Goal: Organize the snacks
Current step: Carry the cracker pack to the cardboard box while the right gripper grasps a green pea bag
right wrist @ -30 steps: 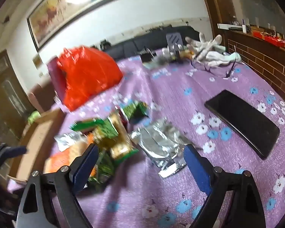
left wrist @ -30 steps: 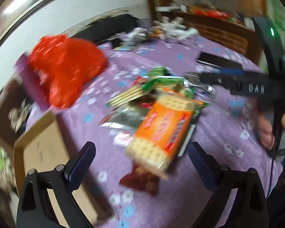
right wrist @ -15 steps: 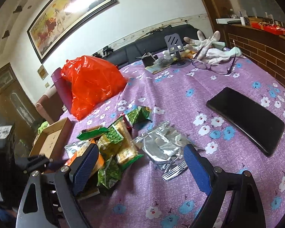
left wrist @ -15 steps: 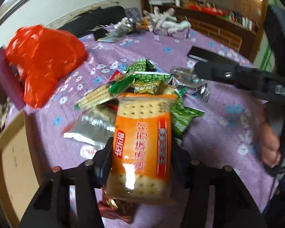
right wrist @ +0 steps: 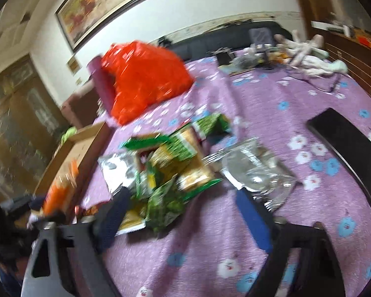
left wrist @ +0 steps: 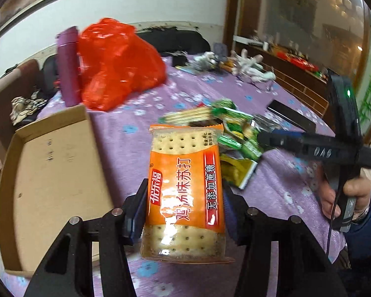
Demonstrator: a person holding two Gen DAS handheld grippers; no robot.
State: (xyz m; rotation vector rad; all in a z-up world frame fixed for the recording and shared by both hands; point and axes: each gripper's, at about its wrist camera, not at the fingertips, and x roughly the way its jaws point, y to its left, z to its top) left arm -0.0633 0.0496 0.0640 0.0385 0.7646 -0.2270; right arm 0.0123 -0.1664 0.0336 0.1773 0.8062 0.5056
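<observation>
A: Item one, left gripper (left wrist: 184, 212)?
B: Pinched on the orange cracker packet (left wrist: 185, 188), one pad on each long side, packet upright and lifted above the purple flowered worktop (left wrist: 126, 133), just right of the open cardboard box (left wrist: 52, 173).

A: Item two, right gripper (right wrist: 185, 212)?
B: Jaws were closing, not yet pressing anything. A green snack packet (right wrist: 165, 205) lay between them; the right finger (right wrist: 253, 220) sat at the near edge of a silver foil packet (right wrist: 254, 170). View blurred.

A: Remaining snacks?
B: One loose pile mid-worktop: green packets (left wrist: 237, 133), a cracker sleeve (left wrist: 188, 115), foil packets.

A: Other entries?
B: Red plastic bag (left wrist: 118, 61) at the far left, a purple bottle (left wrist: 68, 64) touching its left side. Black phone (right wrist: 353, 153) flat on the right. Pale cloth items (right wrist: 309, 54) at the far edge. The person's right hand (left wrist: 346, 193) gripped its handle.
</observation>
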